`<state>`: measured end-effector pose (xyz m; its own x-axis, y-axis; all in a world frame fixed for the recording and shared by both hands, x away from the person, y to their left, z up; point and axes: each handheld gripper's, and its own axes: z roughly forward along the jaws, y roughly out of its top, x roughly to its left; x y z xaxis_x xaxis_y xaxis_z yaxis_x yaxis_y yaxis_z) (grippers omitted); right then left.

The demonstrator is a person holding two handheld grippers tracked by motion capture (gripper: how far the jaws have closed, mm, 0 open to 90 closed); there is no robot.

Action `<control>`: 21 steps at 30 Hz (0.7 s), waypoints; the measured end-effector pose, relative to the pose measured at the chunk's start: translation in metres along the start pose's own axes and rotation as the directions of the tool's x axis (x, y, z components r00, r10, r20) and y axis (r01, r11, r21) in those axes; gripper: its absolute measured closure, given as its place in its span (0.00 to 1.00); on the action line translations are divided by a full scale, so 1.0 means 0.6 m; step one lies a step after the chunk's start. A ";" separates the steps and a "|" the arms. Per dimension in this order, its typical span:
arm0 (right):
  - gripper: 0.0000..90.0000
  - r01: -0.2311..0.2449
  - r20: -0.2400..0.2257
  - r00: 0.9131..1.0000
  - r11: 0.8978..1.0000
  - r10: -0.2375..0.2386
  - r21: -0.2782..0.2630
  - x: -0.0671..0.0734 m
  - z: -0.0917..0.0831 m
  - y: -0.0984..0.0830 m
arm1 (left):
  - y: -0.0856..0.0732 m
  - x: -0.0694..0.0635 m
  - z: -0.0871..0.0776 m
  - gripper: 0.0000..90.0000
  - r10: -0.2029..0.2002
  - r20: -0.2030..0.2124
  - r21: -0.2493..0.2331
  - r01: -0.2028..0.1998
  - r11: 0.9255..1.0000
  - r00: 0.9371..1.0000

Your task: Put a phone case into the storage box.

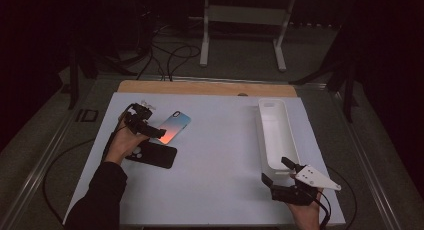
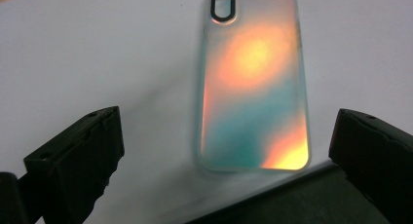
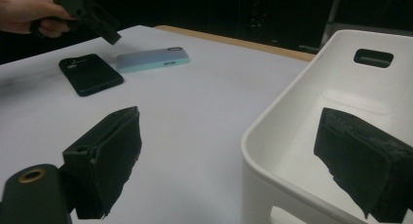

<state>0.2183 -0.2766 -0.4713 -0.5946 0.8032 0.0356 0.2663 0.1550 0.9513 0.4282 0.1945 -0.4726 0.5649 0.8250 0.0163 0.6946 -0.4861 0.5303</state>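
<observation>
An iridescent orange-and-teal phone case [image 1: 176, 125] lies flat on the white table top [image 1: 220, 160], camera hole toward the far side. My left gripper [image 1: 151, 130] hovers over its near end, open. In the left gripper view the case [image 2: 253, 83] lies between and ahead of the wide-apart jaws, untouched. A black phone case [image 1: 153, 154] lies just nearer, beside the person's hand; its edge [image 2: 292, 199] shows at the bottom. My right gripper [image 1: 276, 171] is open at the near end of a long white bin [image 1: 276, 135], whose corner [image 3: 292, 102] sits between its jaws.
The bin is empty and runs along the table's right side. A wooden strip [image 1: 205, 87] borders the far edge. Beyond it on the dark floor are cables [image 1: 170, 55] and a white stand [image 1: 245, 25]. From the right gripper view, both cases [image 3: 151, 58] lie far left.
</observation>
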 end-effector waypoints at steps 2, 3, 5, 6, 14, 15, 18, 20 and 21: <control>0.11 0.001 0.001 1.000 1.000 -0.001 0.002 0.001 0.000 0.000 | 0.004 -0.003 0.010 0.00 0.003 0.000 0.016 -0.003 1.000 1.000; 0.11 0.000 0.002 1.000 1.000 0.000 0.002 0.000 0.000 0.000 | 0.006 -0.004 0.014 0.00 0.005 -0.001 0.027 -0.005 1.000 1.000; 0.11 0.001 -0.002 1.000 1.000 -0.001 0.001 0.000 0.000 0.000 | 0.009 -0.007 0.023 0.00 0.001 0.006 0.043 -0.001 0.999 1.000; 0.11 0.000 -0.002 1.000 1.000 0.000 0.000 -0.001 0.000 0.000 | 0.010 -0.008 0.028 0.00 0.000 0.005 0.051 -0.001 0.999 1.000; 0.11 -0.002 -0.002 1.000 1.000 0.002 0.000 -0.002 -0.001 0.000 | 0.022 -0.019 0.056 0.01 0.004 0.031 0.097 -0.007 0.995 0.999; 0.11 -0.005 -0.001 1.000 1.000 0.005 -0.001 -0.001 -0.001 0.000 | 0.023 -0.020 0.060 0.01 0.007 0.031 0.103 -0.010 0.995 0.999; 0.11 -0.004 -0.001 1.000 1.000 0.004 -0.002 -0.002 -0.001 0.000 | 0.025 -0.022 0.070 0.01 0.009 0.035 0.132 -0.013 0.991 0.999; 0.11 -0.004 0.000 1.000 1.000 0.004 -0.001 -0.002 -0.001 0.000 | 0.025 -0.024 0.075 0.01 0.014 0.035 0.144 -0.019 0.989 0.999; 0.11 -0.005 0.000 1.000 1.000 0.005 -0.002 -0.002 -0.001 0.000 | 0.026 -0.025 0.077 0.01 0.014 0.035 0.148 -0.019 0.989 0.999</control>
<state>0.2186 -0.2779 -0.4713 -0.5930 0.8042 0.0401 0.2676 0.1498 0.9518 0.4513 0.1613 -0.5039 0.5901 0.8073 -0.0058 0.7417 -0.5393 0.3988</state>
